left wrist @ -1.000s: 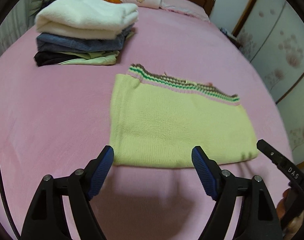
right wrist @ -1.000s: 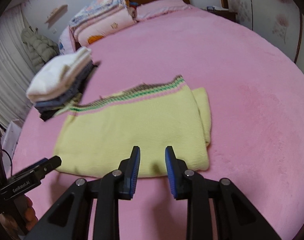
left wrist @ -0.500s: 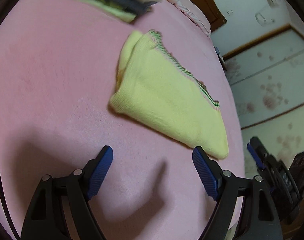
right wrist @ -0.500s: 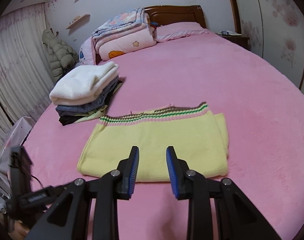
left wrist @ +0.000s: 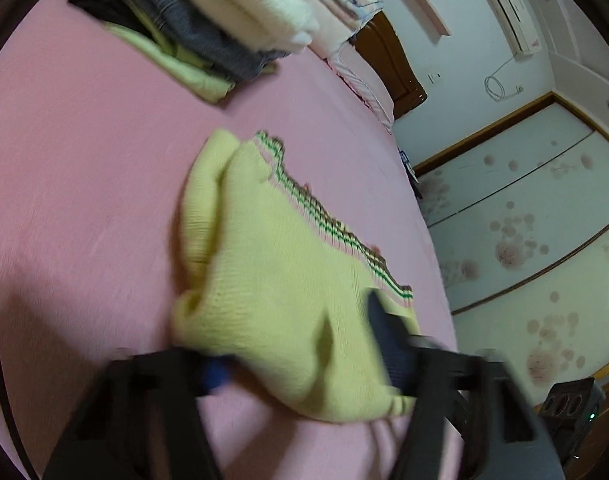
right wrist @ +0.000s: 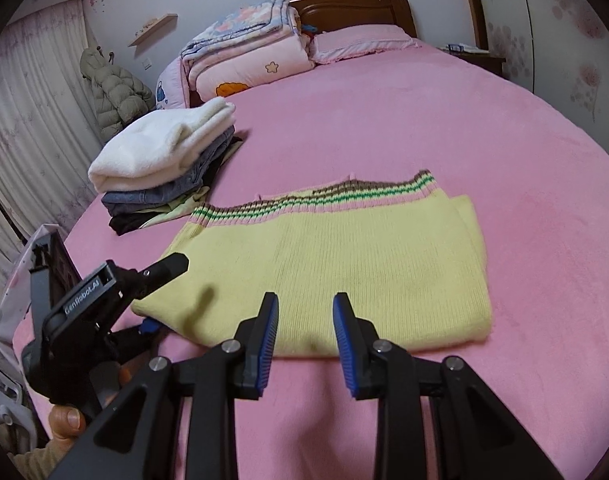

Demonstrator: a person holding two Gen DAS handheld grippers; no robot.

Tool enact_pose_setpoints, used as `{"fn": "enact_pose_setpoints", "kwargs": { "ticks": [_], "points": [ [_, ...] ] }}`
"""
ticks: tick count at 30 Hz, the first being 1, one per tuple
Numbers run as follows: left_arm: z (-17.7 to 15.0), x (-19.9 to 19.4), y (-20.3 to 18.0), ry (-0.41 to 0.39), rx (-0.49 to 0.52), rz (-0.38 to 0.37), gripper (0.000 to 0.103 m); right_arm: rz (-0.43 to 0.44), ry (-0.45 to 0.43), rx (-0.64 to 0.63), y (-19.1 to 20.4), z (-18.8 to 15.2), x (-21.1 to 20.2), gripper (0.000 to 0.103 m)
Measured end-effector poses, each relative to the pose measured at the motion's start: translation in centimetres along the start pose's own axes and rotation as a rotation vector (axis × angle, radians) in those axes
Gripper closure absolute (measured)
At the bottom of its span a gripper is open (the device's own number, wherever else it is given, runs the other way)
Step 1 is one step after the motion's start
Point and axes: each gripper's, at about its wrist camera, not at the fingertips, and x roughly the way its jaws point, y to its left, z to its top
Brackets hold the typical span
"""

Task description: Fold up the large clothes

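Two layers of the folded pale-yellow knit sweater with the green, brown and pink striped hem (right wrist: 336, 256) lie flat on the pink plush bed cover (right wrist: 484, 132), near its front edge. The left tongs (left wrist: 304, 356) have just been closing, and the sweater's near left corner sits between their blue pads, bunched and lifted a little; blur hides whether the pads truly pinch it, though they look clamped on the cloth. The right tongs (right wrist: 304, 340) hover just short of the sweater's near edge, partly parted and holding nothing.

Main risk, as I judge it — the left tongs may have caught only the top layer, so a lift would peel the fold apart instead of carrying the whole corner. A one-sided lift could also drag the knit askew, since the other tongs have no hold yet. Soft knit stretches and may slip from a shallow bite.

Room is generous: bare cover lies open to the right and beyond the striped hem. To the far left, the stack of folded clothes topped by a white fleece (right wrist: 160, 160) stands apart from the sweater — a fold swung that way should stop short of it. The folded floral quilts (right wrist: 248, 60) by the headboard are well clear.
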Motion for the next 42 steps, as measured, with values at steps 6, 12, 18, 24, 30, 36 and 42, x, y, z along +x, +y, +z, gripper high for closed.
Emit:
{"fn": "enact_pose_setpoints", "kwargs": {
  "ticks": [6,12,18,24,30,36,42],
  "points": [
    [0.2,-0.8,-3.0,-0.048,0.153,0.127,0.088,-0.011,0.047,-0.046,0.8,0.8,4.2,0.096],
    [-2.1,-2.2,-9.4,-0.106,0.440,0.156,0.089,-0.021,0.145,-0.072,0.5,-0.6,8.4,0.103],
    [-4.3,-1.5,-15.7,-0.109,0.673,0.105,0.091,0.106,0.192,0.047,-2.3,-0.3,7.5,0.103],
    [-7.2,1.7,-20.3,-0.015,0.859,0.089,0.092,0.081,0.116,0.152,-7.1,-1.0,1.1,0.103],
    [-12.4,8.2,-21.3,0.172,0.977,0.160,0.092,-0.042,0.071,0.199,-12.4,-2.4,-4.4,0.103],
    [-13.6,7.7,-22.6,0.156,1.011,0.141,0.092,-0.060,0.079,0.259,-14.5,-3.9,-5.8,0.103],
    [-14.7,7.5,-22.9,0.167,1.045,0.114,0.092,-0.042,0.060,0.283,-14.5,-3.0,-5.5,0.103]
  ]
}}
